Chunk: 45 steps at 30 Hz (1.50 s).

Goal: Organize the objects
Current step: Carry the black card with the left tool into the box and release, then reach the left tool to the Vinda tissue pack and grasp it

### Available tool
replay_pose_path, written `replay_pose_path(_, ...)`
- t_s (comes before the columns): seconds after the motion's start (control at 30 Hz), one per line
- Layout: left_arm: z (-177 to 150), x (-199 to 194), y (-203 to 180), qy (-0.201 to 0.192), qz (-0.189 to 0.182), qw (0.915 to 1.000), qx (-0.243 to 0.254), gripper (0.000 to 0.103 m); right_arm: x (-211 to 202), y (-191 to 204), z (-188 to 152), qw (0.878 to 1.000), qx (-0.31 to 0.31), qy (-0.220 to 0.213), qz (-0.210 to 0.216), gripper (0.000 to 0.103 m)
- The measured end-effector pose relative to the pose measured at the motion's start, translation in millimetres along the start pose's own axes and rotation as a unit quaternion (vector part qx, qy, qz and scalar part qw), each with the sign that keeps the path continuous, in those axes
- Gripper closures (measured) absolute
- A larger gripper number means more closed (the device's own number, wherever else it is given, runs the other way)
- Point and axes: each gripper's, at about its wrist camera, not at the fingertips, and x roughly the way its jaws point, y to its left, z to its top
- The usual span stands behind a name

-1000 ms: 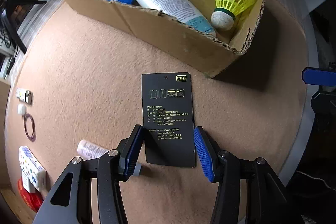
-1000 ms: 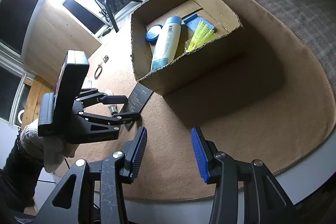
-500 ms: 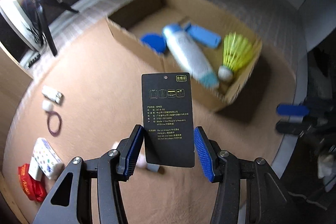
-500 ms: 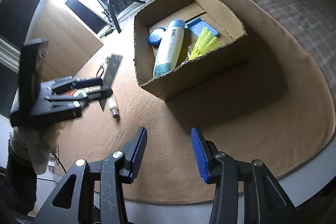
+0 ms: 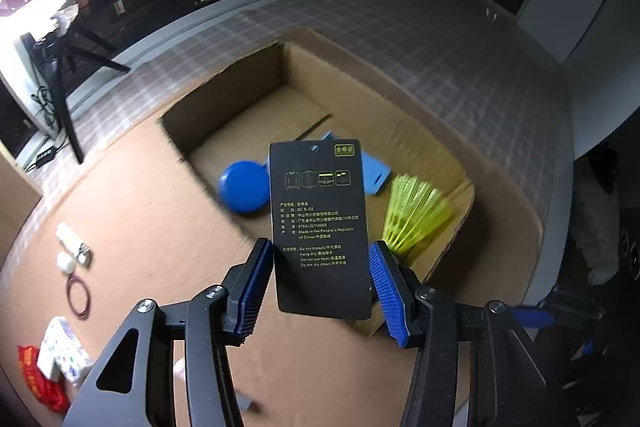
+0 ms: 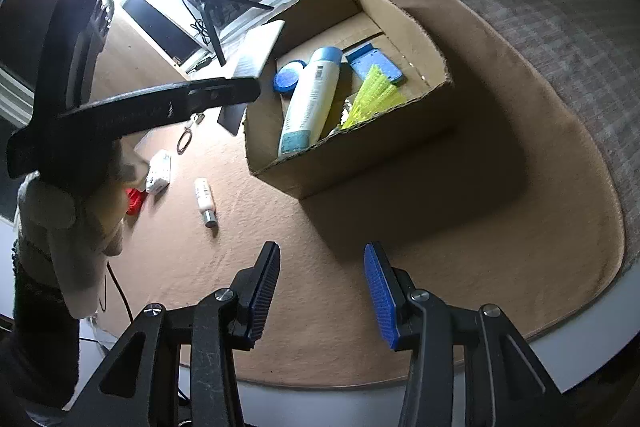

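1. Your bench [image 6: 400,307] has a soft brown mat on top.
2. A big cardboard box [image 6: 360,163] sits open on the mat.
3. Your left hand-held gripper [image 5: 320,255] is up in the air by the box. It is grasping the black card [image 5: 320,219]. Its jaws have just been opening a little. The card is between them, and the blue pads [image 5: 256,279] press on its two long sides.
4. Your right hand-held gripper [image 6: 322,255] hangs over bare mat, near the front of the box. It is released, with nothing between its jaws. Its jaws have just been opening a little too.
5. A white and blue bottle [image 6: 312,99] lies on its side in the box.
6. The black card stands up from the left hand-held gripper, with its hole at the top. It is up off the mat, over the near edge of the box. It has small printed words on it.
7. A yellow shuttlecock [image 5: 416,211] lies in the box, beside the bottle.
8. A blue round case [image 5: 244,187] and a flat blue tag [image 5: 376,171] lie in the box as well.
9. A small white tube [image 6: 205,197] lies on the mat, outside the box.
10. A spotted white pack [image 5: 60,351] and a red pack [image 5: 40,383] sit close together near the edge of the mat.
11. A thin dark ring [image 5: 78,295] lies flat on the mat near them.
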Motion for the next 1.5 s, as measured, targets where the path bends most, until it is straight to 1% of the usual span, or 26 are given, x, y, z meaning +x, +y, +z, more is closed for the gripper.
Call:
replay_pose_path(0.07, 4.7, 1.7, 1.3, -0.006, -0.004, 0.9999, -0.014, 0.036, -1.1, -1.0, 1.4, 1.0, -0.001, -0.002, -0.001, 0.054)
replay_pose_path(0.17, 4.7, 0.0, 6.4, -0.009, 0.001, 0.9997, -0.024, 0.035, -1.2, 0.3, 3.1, 1.0, -0.005, -0.004, -0.002, 0.051)
replay_pose_path(0.27, -2.6, -4.8, 16.7, -0.011, 0.019, 0.9991, -0.037, 0.035, 0.3, 4.5, 3.9, 1.0, -0.009, -0.004, -0.001, 0.048)
replay_pose_path(0.37, -16.5, -11.4, 30.7, -0.013, 0.025, 0.9976, -0.063, 0.035, 3.7, 12.1, 4.1, 1.0, -0.017, -0.004, 0.005, 0.047)
replay_pose_path(0.57, -67.2, -30.3, 67.2, -0.016, 0.041, 0.9915, -0.123, 0.035, 17.5, 44.9, 4.7, 0.998, -0.056, 0.003, 0.023, 0.046)
replay_pose_path(0.7, -109.1, -50.7, 103.8, -0.02, 0.06, 0.9831, -0.171, 0.035, 29.6, 73.0, 4.5, 0.996, -0.085, 0.008, 0.028, 0.046)
replay_pose_path(0.8, -136.4, -67.7, 135.7, -0.026, 0.078, 0.9743, -0.21, 0.035, 39.7, 91.1, 6.0, 0.995, -0.094, 0.013, 0.036, 0.046)
replay_pose_path(0.93, -162.9, -96.5, 185.8, -0.038, 0.092, 0.9593, -0.264, 0.035, 49.5, 111.3, 13.0, 0.994, -0.094, 0.012, 0.062, 0.046)
replay_pose_path(1.0, -169.4, -111.3, 207.9, -0.045, 0.102, 0.9551, -0.275, 0.035, 51.2, 128.0, 21.8, 0.992, -0.107, 0.006, 0.067, 0.045)
replay_pose_path(1.1, -168.4, -133.7, 239.6, -0.056, 0.121, 0.9509, -0.279, 0.035, 51.2, 152.6, 40.6, 0.989, -0.138, -0.003, 0.058, 0.044)
replay_pose_path(1.2, -156.2, -147.6, 266.6, -0.061, 0.133, 0.9498, -0.277, 0.035, 53.0, 182.6, 70.7, 0.984, -0.176, -0.023, 0.032, 0.044)
replay_pose_path(1.27, -144.8, -148.1, 279.7, -0.056, 0.146, 0.9504, -0.269, 0.035, 57.9, 196.9, 87.2, 0.981, -0.193, -0.028, 0.018, 0.044)
replay_pose_path(1.33, -132.4, -137.7, 291.0, -0.041, 0.144, 0.9536, -0.261, 0.035, 69.9, 211.2, 105.2, 0.978, -0.207, -0.026, 0.004, 0.044)
replay_pose_path(1.4, -125.2, -119.1, 297.4, -0.022, 0.152, 0.9558, -0.251, 0.036, 80.8, 215.2, 113.3, 0.978, -0.208, -0.02, -0.001, 0.044)
replay_pose_path(1.47, -123.4, -100.2, 301.5, -0.005, 0.158, 0.9578, -0.24, 0.037, 93.7, 215.7, 115.9, 0.981, -0.196, -0.007, 0.002, 0.044)
replay_pose_path(1.5, -126.2, -88.8, 305.9, 0.003, 0.147, 0.9571, -0.249, 0.039, 99.8, 214.5, 114.4, 0.982, -0.188, 0.002, 0.007, 0.044)
